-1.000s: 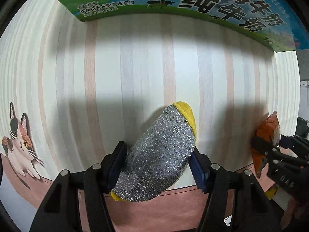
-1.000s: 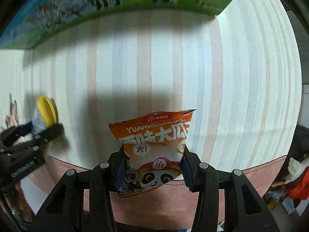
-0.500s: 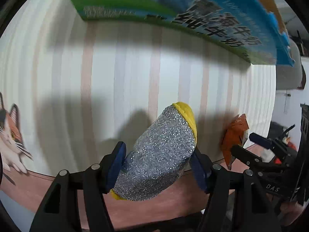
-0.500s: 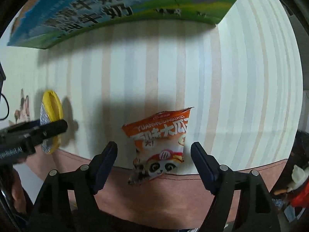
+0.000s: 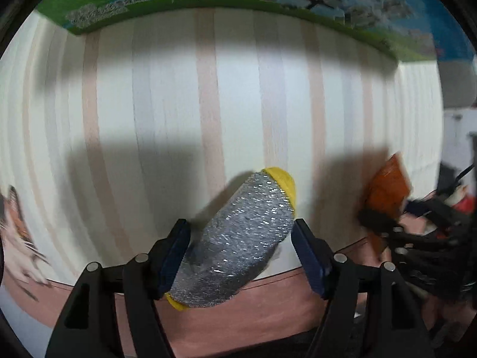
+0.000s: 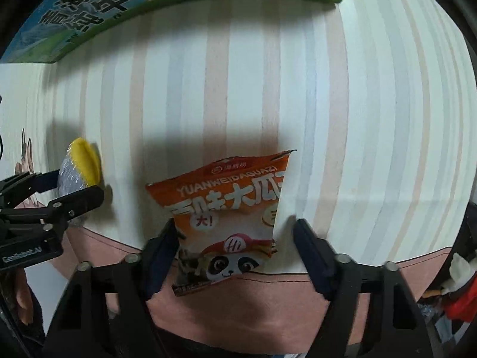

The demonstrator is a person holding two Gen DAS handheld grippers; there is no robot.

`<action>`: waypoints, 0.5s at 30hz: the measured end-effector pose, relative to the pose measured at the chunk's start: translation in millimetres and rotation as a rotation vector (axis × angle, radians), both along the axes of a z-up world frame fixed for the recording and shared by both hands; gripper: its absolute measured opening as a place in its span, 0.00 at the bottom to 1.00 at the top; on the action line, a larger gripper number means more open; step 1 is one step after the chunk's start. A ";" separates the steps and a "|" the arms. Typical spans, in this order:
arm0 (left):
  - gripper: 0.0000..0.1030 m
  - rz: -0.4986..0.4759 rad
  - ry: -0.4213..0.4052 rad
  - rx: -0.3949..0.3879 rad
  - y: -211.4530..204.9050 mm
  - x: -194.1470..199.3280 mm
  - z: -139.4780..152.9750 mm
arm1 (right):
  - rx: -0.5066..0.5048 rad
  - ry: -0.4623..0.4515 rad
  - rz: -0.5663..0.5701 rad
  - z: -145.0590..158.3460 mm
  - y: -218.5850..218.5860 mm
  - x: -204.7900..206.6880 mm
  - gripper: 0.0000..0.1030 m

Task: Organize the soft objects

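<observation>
Two tongs | left tongs (image 5: 241, 253) clamp sponge (image 5: 238, 238) | snack bag (image 6: 229, 223) between parted right tongs (image 6: 235, 250)

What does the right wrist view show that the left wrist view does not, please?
Only the right wrist view shows the snack bag's printed front with its panda, lying between the open right tool, and the sponge's yellow face. Only the left wrist view shows the sponge's glittery silver side filling the left tool, with the bag as a blurred orange sliver at the right edge. Both show the striped tablecloth, the green and blue carton at the far side, the cat print at the left edge, and the other tool.
</observation>
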State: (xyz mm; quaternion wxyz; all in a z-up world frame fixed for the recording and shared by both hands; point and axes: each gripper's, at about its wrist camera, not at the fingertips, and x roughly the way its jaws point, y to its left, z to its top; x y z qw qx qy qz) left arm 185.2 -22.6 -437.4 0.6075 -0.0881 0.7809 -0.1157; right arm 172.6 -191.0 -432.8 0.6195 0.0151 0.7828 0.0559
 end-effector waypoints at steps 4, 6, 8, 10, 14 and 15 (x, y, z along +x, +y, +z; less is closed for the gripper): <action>0.60 0.027 -0.003 0.003 7.0 -2.5 0.3 | -0.003 0.000 -0.001 -2.7 3.5 3.5 0.53; 0.56 -0.006 -0.016 0.025 0.7 -6.8 1.6 | -0.017 0.013 0.004 -4.0 3.4 0.1 0.53; 0.54 -0.020 -0.039 0.053 -6.9 -11.6 5.3 | -0.020 0.013 0.014 -2.9 4.0 -1.2 0.52; 0.53 -0.017 -0.064 0.060 -11.3 -14.0 14.5 | -0.018 0.008 0.012 -1.2 8.4 -1.7 0.51; 0.53 0.020 -0.127 0.025 -17.8 -23.4 53.9 | 0.033 -0.019 -0.023 20.2 4.6 -0.9 0.50; 0.53 0.025 -0.144 0.015 -19.3 -23.2 63.9 | 0.057 -0.029 -0.037 29.1 3.5 -0.7 0.50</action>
